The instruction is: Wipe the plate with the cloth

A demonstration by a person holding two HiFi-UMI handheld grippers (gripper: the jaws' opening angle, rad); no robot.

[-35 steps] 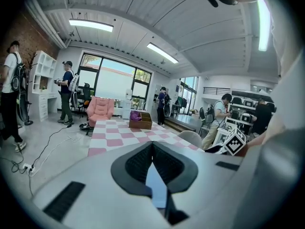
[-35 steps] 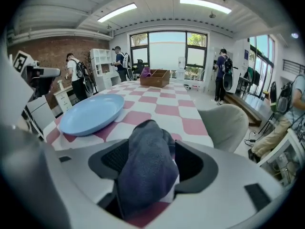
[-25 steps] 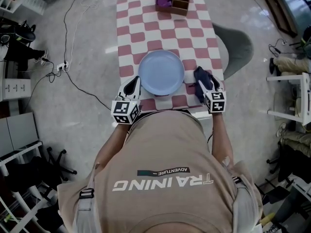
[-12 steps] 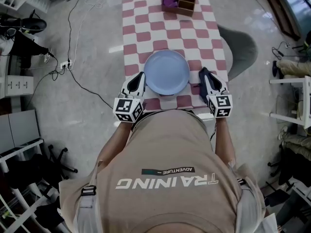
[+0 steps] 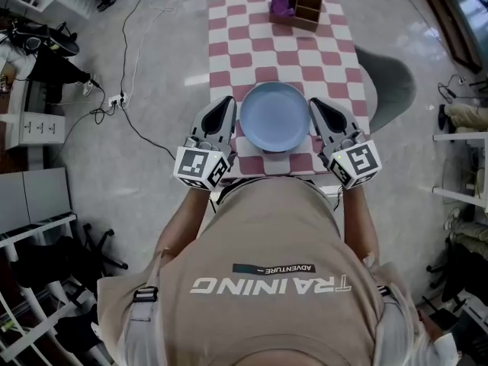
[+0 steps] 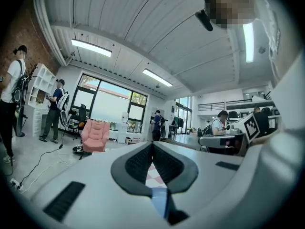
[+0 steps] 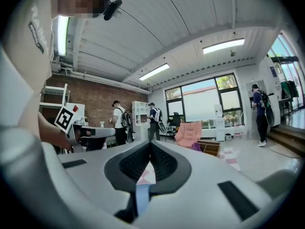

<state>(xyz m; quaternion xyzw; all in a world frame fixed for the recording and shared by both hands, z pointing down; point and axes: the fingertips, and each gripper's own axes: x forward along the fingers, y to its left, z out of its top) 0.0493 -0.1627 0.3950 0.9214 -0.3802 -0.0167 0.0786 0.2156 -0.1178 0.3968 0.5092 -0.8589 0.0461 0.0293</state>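
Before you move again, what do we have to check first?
1. Plate flat on the table: ok.
2. Cloth in a hand-held gripper: not ok, it lies in the wooden box at the far end.
3. Left hand-held gripper empty: ok, jaws together.
4. Right hand-held gripper open for grabbing: not ok, jaws together.
5. Dirt on the plate: cannot tell.

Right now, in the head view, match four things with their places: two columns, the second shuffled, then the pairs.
1 light blue round plate
2 purple cloth
3 brown wooden divided box
4 grey chair

A far end of the pink-and-white checked table
B beside the table's right edge
C near half of the table
D inside the box

Pairs: 1-C, 2-D, 3-A, 4-B.
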